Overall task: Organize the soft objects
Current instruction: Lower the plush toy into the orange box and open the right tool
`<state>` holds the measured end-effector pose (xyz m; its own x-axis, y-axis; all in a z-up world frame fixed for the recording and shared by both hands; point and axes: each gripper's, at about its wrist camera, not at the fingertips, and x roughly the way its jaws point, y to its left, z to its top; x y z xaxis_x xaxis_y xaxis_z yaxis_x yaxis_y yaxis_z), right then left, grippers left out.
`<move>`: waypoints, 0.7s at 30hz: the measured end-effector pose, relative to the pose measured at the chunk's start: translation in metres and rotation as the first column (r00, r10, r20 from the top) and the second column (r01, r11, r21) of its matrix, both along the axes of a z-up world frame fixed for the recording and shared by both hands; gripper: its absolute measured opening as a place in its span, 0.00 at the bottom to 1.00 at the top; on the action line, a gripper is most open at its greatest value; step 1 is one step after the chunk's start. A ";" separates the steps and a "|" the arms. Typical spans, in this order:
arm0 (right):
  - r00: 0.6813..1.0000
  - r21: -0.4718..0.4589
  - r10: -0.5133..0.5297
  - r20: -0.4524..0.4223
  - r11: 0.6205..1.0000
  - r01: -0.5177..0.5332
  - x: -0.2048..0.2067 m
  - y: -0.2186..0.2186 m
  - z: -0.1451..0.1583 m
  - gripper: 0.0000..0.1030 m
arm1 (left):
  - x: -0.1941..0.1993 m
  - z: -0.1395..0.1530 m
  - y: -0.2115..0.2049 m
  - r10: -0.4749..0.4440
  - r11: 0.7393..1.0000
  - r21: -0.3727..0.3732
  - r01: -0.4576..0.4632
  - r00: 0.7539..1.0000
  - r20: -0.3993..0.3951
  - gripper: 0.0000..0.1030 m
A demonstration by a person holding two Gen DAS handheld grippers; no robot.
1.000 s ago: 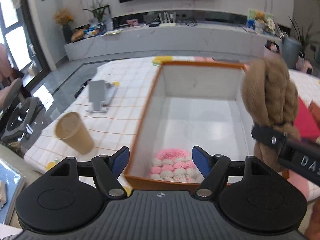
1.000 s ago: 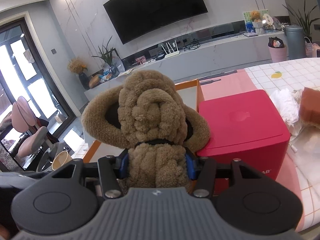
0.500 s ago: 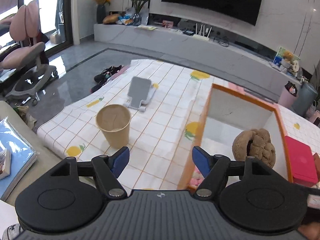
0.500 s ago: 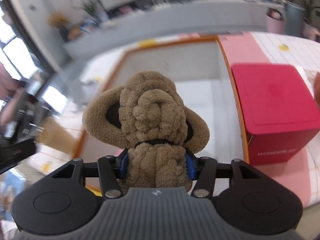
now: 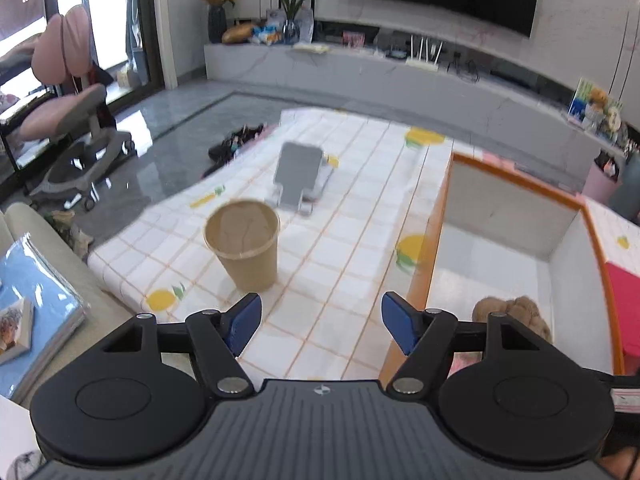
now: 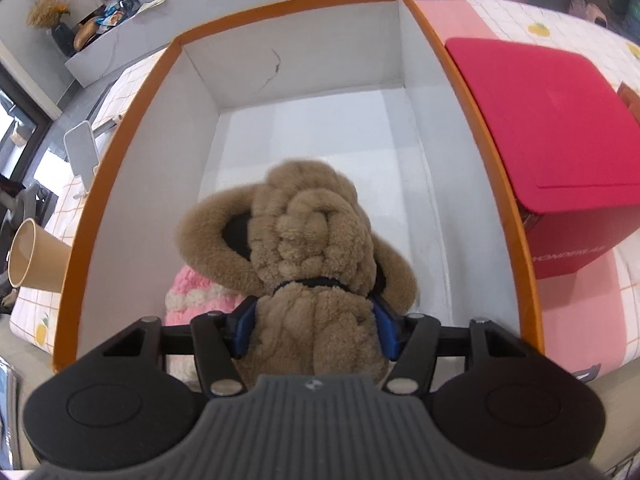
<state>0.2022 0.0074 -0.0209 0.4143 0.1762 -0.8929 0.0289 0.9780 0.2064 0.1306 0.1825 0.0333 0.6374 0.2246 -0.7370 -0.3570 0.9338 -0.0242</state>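
A brown plush toy (image 6: 312,240) sits between the blue pads of my right gripper (image 6: 314,330), which points down into the orange-rimmed white box (image 6: 120,136). The jaws are opening, and both pads still touch the plush's sides. A pink and white knitted soft thing (image 6: 200,292) lies in the box's near left corner, just beside the plush. In the left wrist view the plush (image 5: 516,312) shows low inside the box (image 5: 440,216). My left gripper (image 5: 322,326) stands open over the checked tablecloth left of the box, with nothing between its fingers.
A paper cup (image 5: 244,248) stands on the cloth ahead of the left gripper, with a grey phone stand (image 5: 298,178) beyond it. A red box (image 6: 552,128) sits against the white box's right side. A blue book (image 5: 32,300) lies at the near left.
The right gripper tipped down and carried the plush from above the table into the box; its pads have spread a little. The left gripper swung left, from the box toward the cup.
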 end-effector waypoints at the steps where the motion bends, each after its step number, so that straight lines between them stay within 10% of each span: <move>1: 1.000 -0.006 0.007 0.007 1.000 -0.007 -0.003 0.003 0.003 0.60 | 0.002 -0.004 0.000 0.001 1.000 -0.006 -0.001 1.000 -0.011 0.79; 21: 0.952 -0.151 0.172 0.253 0.979 -0.137 -0.042 0.014 0.056 0.94 | -0.006 0.009 -0.011 -0.040 0.999 -0.036 0.041 0.998 0.042 0.82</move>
<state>0.1600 0.0213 0.0353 0.6149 0.1470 -0.7748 -0.1632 0.9849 0.0573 0.1242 0.1713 0.0428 0.6753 0.1714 -0.7174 -0.3168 0.9457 -0.0722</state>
